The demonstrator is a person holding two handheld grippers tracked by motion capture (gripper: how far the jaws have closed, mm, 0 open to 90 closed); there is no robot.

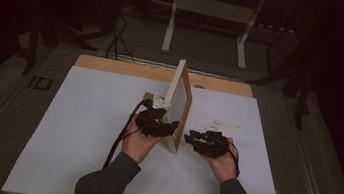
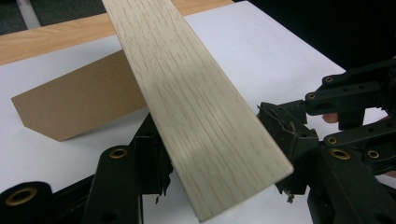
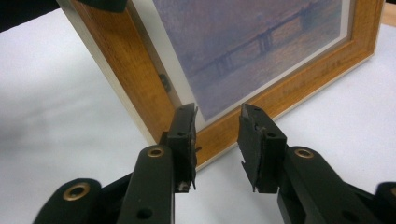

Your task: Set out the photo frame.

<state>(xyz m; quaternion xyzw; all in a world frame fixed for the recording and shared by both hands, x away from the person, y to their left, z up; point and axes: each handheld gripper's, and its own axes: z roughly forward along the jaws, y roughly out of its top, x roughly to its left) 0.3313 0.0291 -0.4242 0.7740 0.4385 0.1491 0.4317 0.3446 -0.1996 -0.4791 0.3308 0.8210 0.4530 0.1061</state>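
A: Starting at the left, what has the left gripper (image 1: 168, 127) got?

B: Its jaws straddle the near side rail of the wooden picture frame with a pale outer edge and honey-brown face (image 1: 179, 105). In the left gripper view the rail (image 2: 205, 112) runs between them, but whether the pads press it or merely bracket it, I cannot tell. The frame stands upright on edge mid-table on the white sheet (image 1: 80, 130), with its brown cardboard easel leg (image 2: 79, 105) resting on the sheet behind.

A: And to the right?

B: The right gripper (image 1: 189, 138) sits just beside the frame's face, jaws parted a modest gap and empty, pointing at the lower rail (image 3: 280, 93) near the corner.

A: How will it handle?

B: I'd judge it light and stiff, but top-heavy on that edge and likely glazed, so fragile. Hold the wooden rails near a corner; avoid the print (image 3: 247, 46) and the flimsy leg.

A: Anything unclear?

B: Whether glass covers the print, and the frame's top, cut off in both gripper views.
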